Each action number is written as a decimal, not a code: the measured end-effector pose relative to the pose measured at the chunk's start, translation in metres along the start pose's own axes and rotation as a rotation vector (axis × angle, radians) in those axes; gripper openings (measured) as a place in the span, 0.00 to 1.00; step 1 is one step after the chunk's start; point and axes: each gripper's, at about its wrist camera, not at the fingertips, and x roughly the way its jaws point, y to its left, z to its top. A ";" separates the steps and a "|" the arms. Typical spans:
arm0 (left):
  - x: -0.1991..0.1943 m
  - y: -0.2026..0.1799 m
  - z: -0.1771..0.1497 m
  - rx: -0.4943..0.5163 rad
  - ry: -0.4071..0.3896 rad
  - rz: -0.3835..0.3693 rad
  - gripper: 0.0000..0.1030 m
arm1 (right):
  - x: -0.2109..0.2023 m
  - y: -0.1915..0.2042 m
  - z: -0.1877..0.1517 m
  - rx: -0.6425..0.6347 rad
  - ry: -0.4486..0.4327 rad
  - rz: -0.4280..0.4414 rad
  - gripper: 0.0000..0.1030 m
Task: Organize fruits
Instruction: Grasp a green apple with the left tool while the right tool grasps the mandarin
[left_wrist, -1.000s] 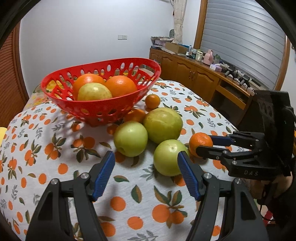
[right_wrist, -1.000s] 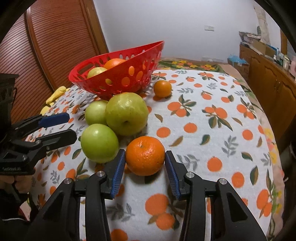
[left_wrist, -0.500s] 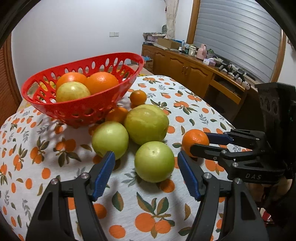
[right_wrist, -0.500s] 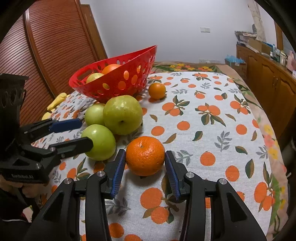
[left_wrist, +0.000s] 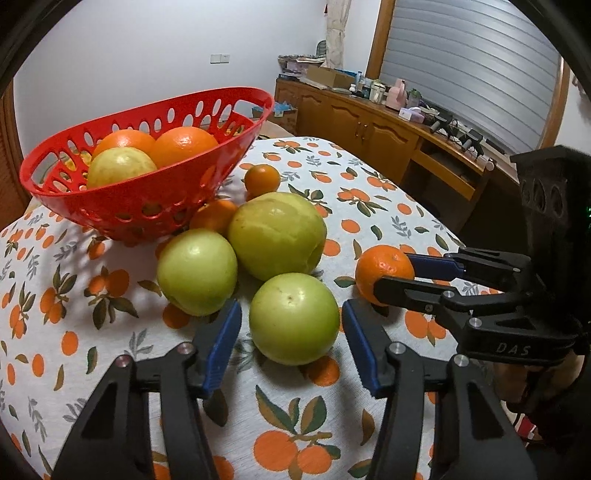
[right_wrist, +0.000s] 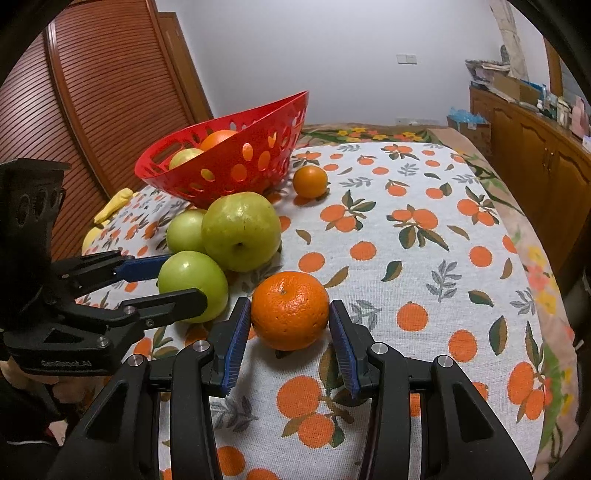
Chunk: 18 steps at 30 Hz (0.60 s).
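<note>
Reaching low over the tablecloth (right_wrist: 424, 258), both grippers are pointing toward the fruit pile, fingers level with the cloth. The left gripper (left_wrist: 291, 334) is standing wide open around the nearest green apple (left_wrist: 294, 318), with a gap showing on each side between its blue pads (left_wrist: 221, 343) and the skin. The right gripper (right_wrist: 290, 325) is bracketing a mandarin (right_wrist: 290, 309) that is sitting on the cloth; its pads (right_wrist: 236, 343) are lying right against the fruit's flanks, though whether they are pressing or only just beside it cannot be told.

Behind the near apple, a second green apple (left_wrist: 197, 271) and a larger yellow-green fruit (left_wrist: 277, 235) are crowding together, touching each other. A red basket (left_wrist: 147, 206) is sitting farther back, holding two oranges (left_wrist: 183, 142) and a pale yellow fruit (left_wrist: 121, 170). A small orange (left_wrist: 262, 178) is resting beside the basket, and another (left_wrist: 214, 218) is tucked between basket and large fruit. A wooden sideboard (left_wrist: 388, 136) is lining the wall on the right.
</note>
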 end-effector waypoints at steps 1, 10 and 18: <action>0.002 -0.001 0.000 0.003 0.004 0.001 0.54 | 0.000 0.000 0.000 0.000 0.000 0.000 0.42; 0.002 0.003 -0.001 -0.016 0.017 -0.012 0.48 | 0.000 0.001 -0.001 -0.006 0.000 0.003 0.42; -0.021 0.009 0.000 -0.022 -0.029 -0.005 0.48 | 0.000 0.005 -0.001 -0.022 -0.003 0.008 0.42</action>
